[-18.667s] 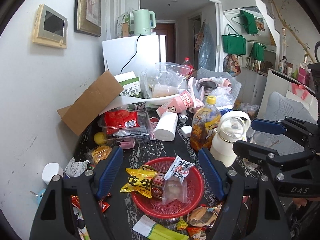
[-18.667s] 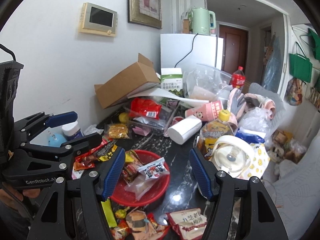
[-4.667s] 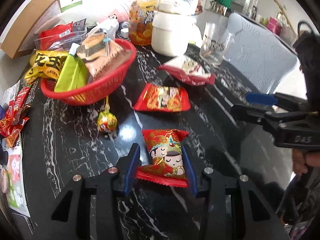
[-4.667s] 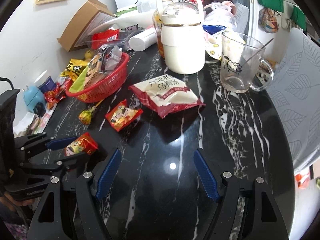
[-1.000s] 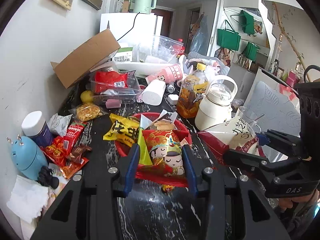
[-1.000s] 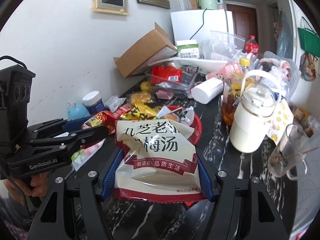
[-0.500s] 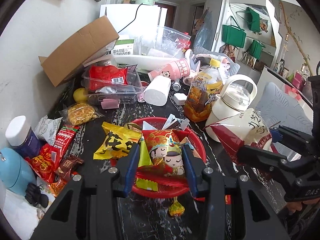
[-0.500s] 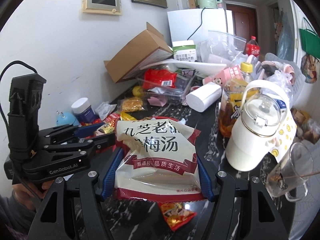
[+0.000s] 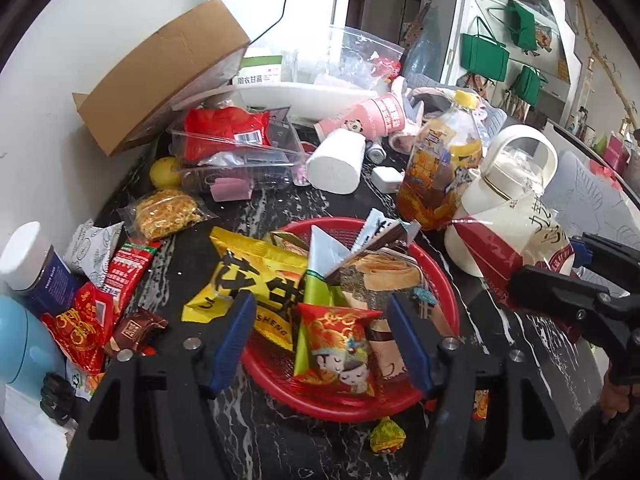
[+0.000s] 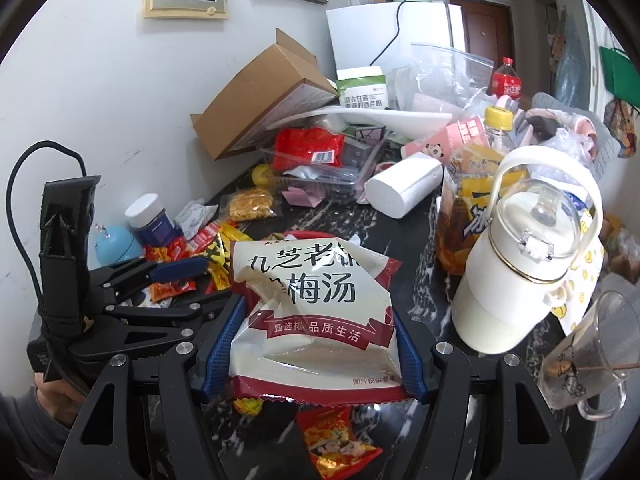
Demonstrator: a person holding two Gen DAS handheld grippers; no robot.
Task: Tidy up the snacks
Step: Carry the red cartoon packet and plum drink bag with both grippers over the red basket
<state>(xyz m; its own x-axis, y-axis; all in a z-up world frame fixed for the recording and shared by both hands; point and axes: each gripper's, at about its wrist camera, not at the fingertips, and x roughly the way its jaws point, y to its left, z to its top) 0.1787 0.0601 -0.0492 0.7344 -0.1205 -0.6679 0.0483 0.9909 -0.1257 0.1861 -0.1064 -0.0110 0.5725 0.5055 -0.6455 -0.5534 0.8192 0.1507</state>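
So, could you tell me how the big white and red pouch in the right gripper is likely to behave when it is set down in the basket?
The white and red pouch looks soft: its film creases between the right gripper jaws, so it will probably sag. It seems bulky against the already full red basket, so it may slide off the heap.

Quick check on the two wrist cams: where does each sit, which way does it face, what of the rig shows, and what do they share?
Left wrist: on the left gripper, angled down over the red basket; its opening jaws flank a red cartoon packet lying in the basket; right gripper at right.
Right wrist: on the right gripper, angled down, clamping a white-and-red pouch; left gripper and hand at left.
Shared: cardboard box, white jug.
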